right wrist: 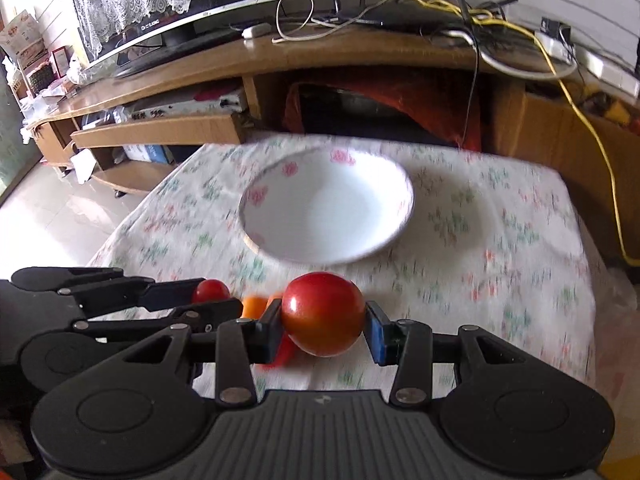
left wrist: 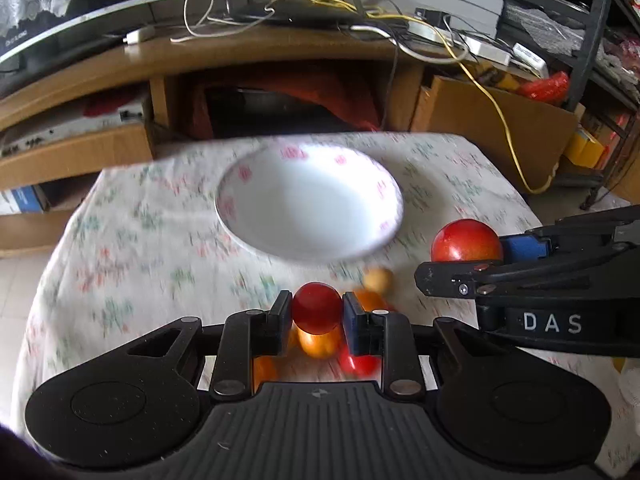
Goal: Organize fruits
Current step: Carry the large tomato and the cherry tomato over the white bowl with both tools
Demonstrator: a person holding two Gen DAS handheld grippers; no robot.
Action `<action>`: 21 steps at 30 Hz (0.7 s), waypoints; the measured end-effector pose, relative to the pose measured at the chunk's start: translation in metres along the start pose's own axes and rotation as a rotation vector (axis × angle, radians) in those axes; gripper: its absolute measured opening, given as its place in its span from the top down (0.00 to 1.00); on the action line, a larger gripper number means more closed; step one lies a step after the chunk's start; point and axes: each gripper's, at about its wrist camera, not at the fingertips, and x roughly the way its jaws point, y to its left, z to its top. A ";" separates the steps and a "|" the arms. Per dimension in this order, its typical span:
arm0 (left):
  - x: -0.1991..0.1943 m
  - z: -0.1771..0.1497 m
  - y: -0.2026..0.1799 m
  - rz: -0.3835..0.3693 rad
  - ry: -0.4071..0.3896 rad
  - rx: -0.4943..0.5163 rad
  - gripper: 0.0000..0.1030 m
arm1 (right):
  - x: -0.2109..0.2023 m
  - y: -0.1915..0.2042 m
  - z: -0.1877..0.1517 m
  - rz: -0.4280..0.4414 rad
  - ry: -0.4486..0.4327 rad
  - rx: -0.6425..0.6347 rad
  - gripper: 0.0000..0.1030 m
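Observation:
My left gripper [left wrist: 317, 309] is shut on a small dark red round fruit [left wrist: 316, 307], held above the table short of the white bowl [left wrist: 308, 200]. My right gripper [right wrist: 323, 316] is shut on a larger red fruit [right wrist: 323, 314]; it shows in the left wrist view [left wrist: 466, 242] at the right. The white bowl [right wrist: 326, 210] has pink flowers on its rim and nothing in it. Orange fruits [left wrist: 318, 344], a small pale one [left wrist: 378, 279] and a red one [left wrist: 358, 364] lie on the cloth under the left gripper. The left gripper [right wrist: 212, 296] shows at the left of the right wrist view.
A floral cloth [left wrist: 132, 248] covers the table. Behind it stands a wooden TV cabinet [left wrist: 240, 56] with a monitor, cables and a router. A cardboard box [left wrist: 492, 128] and a metal shelf [left wrist: 592, 80] stand at the right.

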 end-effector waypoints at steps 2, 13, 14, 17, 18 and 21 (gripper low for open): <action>0.009 0.011 0.003 0.008 0.002 0.000 0.67 | 0.009 -0.004 0.011 -0.005 -0.006 -0.005 0.68; 0.057 0.040 0.014 0.063 0.024 0.023 0.68 | 0.072 -0.027 0.050 0.001 0.018 -0.022 0.68; 0.061 0.042 0.014 0.068 0.028 0.025 0.69 | 0.077 -0.029 0.051 0.003 0.021 -0.021 0.68; 0.070 0.042 0.015 0.081 0.042 0.033 0.69 | 0.089 -0.033 0.053 0.015 0.031 -0.021 0.68; 0.072 0.042 0.015 0.086 0.045 0.034 0.69 | 0.092 -0.034 0.053 0.017 0.034 -0.023 0.68; 0.076 0.042 0.018 0.093 0.054 0.031 0.69 | 0.098 -0.034 0.053 0.019 0.031 -0.038 0.68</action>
